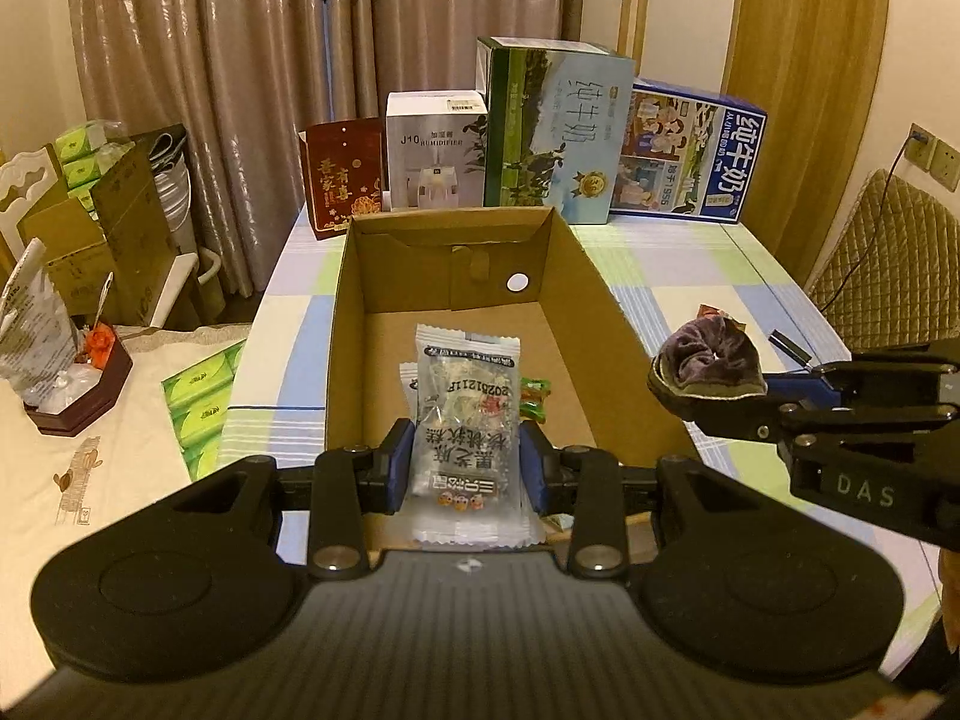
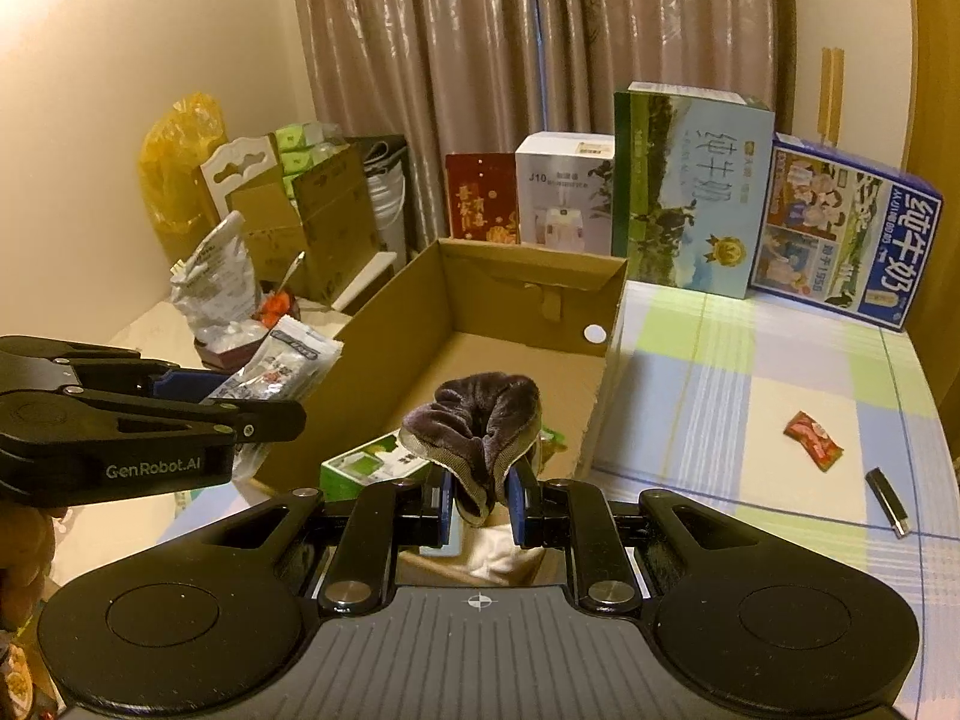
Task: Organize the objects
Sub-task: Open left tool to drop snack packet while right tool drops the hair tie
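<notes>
Left tongs (image 1: 467,468) grip snack packet (image 1: 465,420) lengthwise, pointing forward.

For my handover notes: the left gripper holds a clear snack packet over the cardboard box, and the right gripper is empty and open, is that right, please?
Not quite. The right gripper is not empty: its jaws are shut on a purple velvet scrunchie, as the right wrist view shows. The left gripper does hold the clear snack packet over the cardboard box.

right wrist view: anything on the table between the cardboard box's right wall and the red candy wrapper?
Nothing. In the right wrist view, only bare checked tablecloth lies between the cardboard box and the red candy wrapper.
</notes>
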The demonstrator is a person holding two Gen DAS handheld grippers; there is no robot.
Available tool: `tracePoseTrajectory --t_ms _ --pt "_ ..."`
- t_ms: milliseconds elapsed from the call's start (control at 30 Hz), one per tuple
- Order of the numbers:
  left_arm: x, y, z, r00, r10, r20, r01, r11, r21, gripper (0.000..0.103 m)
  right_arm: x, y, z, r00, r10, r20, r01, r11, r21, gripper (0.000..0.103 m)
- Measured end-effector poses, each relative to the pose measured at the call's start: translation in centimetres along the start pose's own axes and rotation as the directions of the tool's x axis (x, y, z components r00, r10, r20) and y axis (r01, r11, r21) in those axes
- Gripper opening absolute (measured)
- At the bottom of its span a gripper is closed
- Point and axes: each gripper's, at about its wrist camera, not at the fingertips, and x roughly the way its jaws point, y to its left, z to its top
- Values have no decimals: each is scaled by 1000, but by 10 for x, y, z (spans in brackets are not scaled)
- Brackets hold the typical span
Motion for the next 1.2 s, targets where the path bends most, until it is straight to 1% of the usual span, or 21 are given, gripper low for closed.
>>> tracePoseTrajectory --t_ms 467,533,567,600,833,1033,1200 --pt "39 13 20 1000 -18 -17 18 1000 -9 32 30 -13 17 1000 -18 -7 18 1000 14 15" --pt "46 17 22 999 -35 -4 35 999 -32 39 33 -15 19 1000 -18 -8 19 1000 19 15" --pt "50 20 24 999 -41 -11 40 998 -49 43 35 -17 19 1000 -19 -10 19 1000 23 15" --pt "52 21 24 999 -37 -12 36 998 -56 43 36 -18 19 1000 -19 -11 19 999 25 15" --pt "44 25 20 1000 -21 -7 20 999 -40 43 40 -23 13 1000 -18 -25 19 999 44 15" --pt "37 27 15 1000 -15 -5 15 999 -51 44 38 -21 11 1000 -10 -25 11 999 51 15" --pt "34 30 12 1000 -8 -4 8 998 -55 47 39 -19 16 1000 -6 -18 7 999 53 15"
